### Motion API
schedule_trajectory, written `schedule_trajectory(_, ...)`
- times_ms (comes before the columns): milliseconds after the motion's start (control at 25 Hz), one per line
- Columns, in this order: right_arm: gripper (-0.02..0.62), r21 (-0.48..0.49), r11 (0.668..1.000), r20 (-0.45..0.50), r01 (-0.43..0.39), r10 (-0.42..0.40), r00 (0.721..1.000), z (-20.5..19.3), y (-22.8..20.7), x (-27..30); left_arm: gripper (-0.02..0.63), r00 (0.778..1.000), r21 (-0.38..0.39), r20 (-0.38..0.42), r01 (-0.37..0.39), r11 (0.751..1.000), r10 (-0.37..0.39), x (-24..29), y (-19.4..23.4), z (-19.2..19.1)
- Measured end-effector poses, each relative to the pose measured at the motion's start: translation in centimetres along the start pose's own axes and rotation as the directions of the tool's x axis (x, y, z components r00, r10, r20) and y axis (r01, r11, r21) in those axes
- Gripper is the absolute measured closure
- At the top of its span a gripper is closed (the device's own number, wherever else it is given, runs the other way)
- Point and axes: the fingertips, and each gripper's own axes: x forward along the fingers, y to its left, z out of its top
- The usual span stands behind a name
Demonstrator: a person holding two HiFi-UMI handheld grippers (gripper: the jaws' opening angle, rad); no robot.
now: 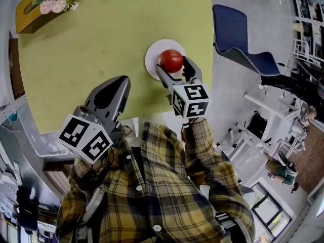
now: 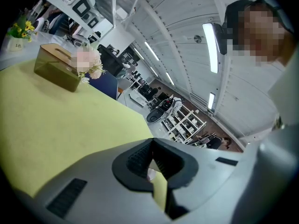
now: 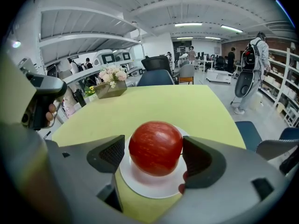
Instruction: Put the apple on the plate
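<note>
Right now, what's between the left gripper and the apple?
Head view: only bare green tabletop and the white plate rim lie between left gripper and apple.

**Apple on plate, right side of table**

The round red apple [image 1: 171, 60] sits on the white round plate [image 1: 151, 61], near the right edge of the green tabletop [image 1: 101, 44] and between the jaws of the right gripper [image 1: 173, 68]. The left gripper [image 1: 115, 86] is nearer, to the left. The wooden flower box [image 1: 29, 13] is at the far left, and the blue chair [image 1: 233, 32] is right of the table.
</note>
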Motion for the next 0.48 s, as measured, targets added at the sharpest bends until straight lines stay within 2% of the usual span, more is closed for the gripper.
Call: schedule_trajectory(480, 0.227, -0.007, 1.0, 0.03, -0.005, 0.005, 1.0, 1.4, -0.2, -0.6, 0.598, 1.0, 0.007, 0.003, 0.006, 1.0, -0.006, 0.3, -0.6, 0.5)
